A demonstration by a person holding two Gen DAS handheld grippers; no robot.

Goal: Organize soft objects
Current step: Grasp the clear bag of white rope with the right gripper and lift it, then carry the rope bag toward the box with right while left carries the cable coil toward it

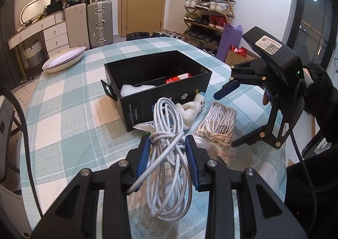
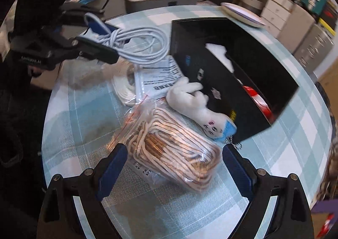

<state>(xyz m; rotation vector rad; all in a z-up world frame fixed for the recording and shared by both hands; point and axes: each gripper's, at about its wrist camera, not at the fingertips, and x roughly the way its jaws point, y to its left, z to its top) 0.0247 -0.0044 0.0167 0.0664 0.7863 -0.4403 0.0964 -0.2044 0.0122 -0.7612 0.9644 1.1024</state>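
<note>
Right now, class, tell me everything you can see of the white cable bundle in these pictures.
The white cable bundle is a thin, smooth, plastic-looking cord wound into loose loops. The left gripper is shut on it, blue pads pressing both sides, and it looks lifted off the checked tablecloth. Loops stick out ahead towards the black box and hang back between the fingers. Its plugs are not visible.

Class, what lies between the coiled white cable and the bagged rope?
In the left wrist view, a white plush doll lies between the white cable and bagged rope.

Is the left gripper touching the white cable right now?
Touching. In the left wrist view, the left gripper has both blue pads pressed against the white cable bundle between them; the right wrist view agrees.
</note>
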